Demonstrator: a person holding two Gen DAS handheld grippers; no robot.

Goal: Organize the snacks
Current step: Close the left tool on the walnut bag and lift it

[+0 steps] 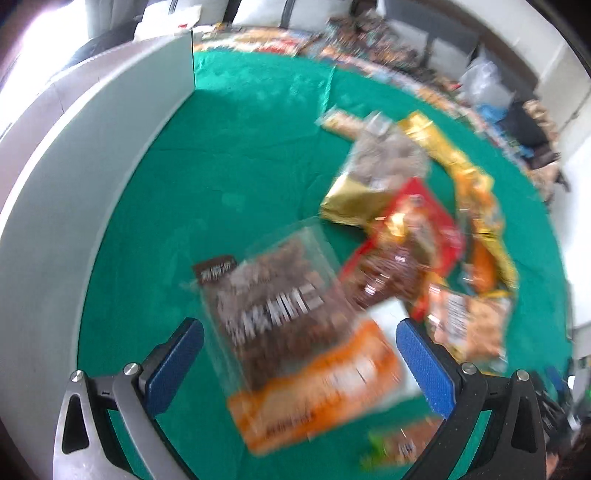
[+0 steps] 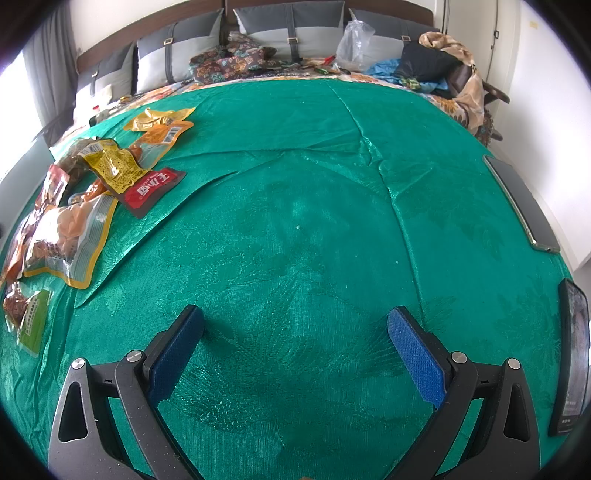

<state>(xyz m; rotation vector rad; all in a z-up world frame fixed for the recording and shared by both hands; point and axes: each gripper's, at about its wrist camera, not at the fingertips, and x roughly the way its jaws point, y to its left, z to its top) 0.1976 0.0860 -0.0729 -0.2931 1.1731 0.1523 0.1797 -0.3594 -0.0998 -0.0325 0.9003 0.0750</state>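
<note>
Several snack packets lie in a loose pile on a green cloth (image 1: 221, 155). In the blurred left wrist view my left gripper (image 1: 299, 332) is open just above a clear packet of brown snacks (image 1: 280, 302) with an orange packet (image 1: 317, 384) under it. A red packet (image 1: 417, 229) and gold packets (image 1: 476, 192) lie beyond. My right gripper (image 2: 295, 325) is open and empty over bare green cloth (image 2: 314, 203). The snack pile (image 2: 85, 192) lies far to its left, with a red-and-black packet (image 2: 151, 190) on its edge.
A grey box wall (image 1: 74, 184) stands at the left of the left wrist view. Two dark phones (image 2: 521, 199) (image 2: 572, 354) lie at the cloth's right edge. Pillows (image 2: 291, 26), a plastic bag (image 2: 354, 44) and clothes (image 2: 436, 62) are at the back of the bed.
</note>
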